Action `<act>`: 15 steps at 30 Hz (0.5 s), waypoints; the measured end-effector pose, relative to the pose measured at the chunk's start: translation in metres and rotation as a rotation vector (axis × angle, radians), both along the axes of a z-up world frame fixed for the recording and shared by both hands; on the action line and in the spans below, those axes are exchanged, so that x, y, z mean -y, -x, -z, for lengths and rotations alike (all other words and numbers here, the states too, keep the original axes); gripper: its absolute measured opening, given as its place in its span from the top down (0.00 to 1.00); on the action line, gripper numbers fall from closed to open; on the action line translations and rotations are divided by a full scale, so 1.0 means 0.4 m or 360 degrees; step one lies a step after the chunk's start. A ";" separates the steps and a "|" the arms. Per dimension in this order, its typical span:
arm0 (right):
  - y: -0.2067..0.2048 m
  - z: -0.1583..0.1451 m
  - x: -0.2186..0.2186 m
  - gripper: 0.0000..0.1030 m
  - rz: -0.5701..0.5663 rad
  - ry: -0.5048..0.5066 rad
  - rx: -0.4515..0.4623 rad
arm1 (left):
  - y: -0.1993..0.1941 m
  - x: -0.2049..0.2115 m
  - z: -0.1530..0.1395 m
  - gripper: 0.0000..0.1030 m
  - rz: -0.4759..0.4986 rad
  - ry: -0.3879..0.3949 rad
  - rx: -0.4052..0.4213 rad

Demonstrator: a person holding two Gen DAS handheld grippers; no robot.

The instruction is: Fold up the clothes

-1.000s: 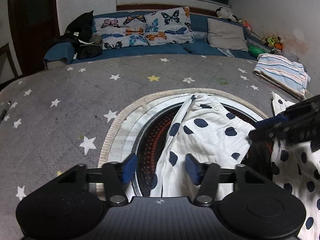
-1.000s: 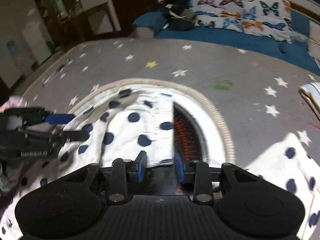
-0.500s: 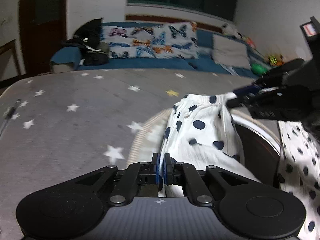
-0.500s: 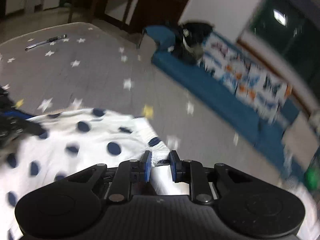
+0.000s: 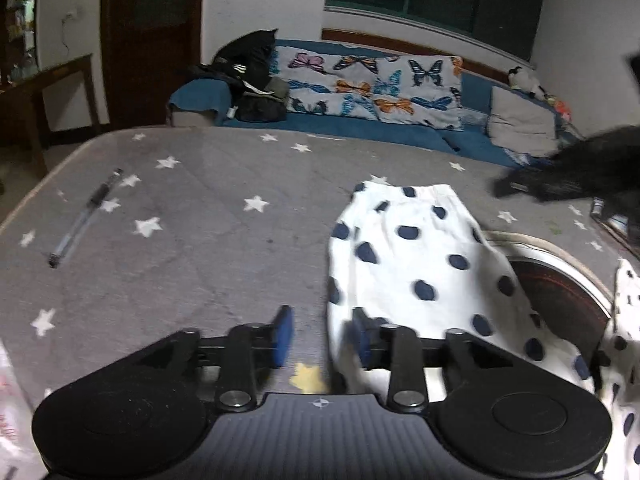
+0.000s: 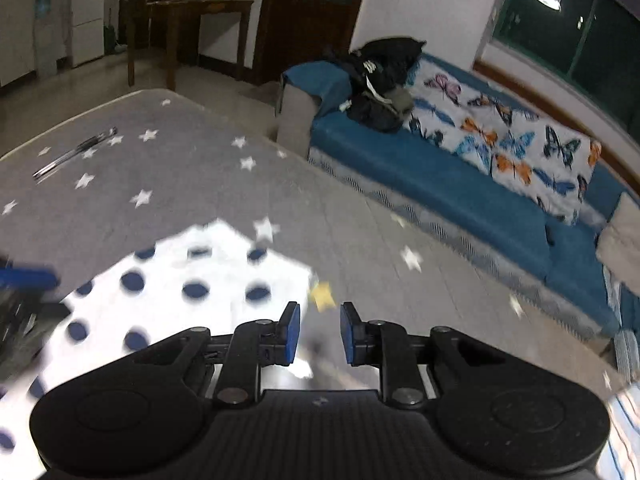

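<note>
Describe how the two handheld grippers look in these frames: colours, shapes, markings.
Both match: the left gripper and right gripper are matte black, with two round discs flanking a ribbed centre plate bearing a small white crosshair mark. Black linkage arms with silver pivot bolts carry flat blue finger pads. No cables or sleeves show.

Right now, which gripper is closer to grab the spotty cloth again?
Probably the left gripper: the spotty cloth lies against its right finger. The right gripper is open beside the cloth's edge.

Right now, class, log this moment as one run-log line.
task: fold clothes | left gripper: open | right gripper: open | polka-dot garment: released, on star-print table
</note>
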State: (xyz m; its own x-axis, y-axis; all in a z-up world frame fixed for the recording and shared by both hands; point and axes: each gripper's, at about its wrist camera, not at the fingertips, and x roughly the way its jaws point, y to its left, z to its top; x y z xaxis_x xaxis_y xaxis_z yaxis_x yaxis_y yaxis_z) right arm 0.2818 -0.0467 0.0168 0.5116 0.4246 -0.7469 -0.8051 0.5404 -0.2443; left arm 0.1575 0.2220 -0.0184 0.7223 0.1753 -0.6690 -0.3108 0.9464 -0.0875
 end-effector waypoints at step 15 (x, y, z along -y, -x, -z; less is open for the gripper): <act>0.010 0.003 0.451 0.69 0.0417 -0.0117 -0.0364 | 0.130 0.323 -0.073 0.56 0.0670 0.0220 -0.0009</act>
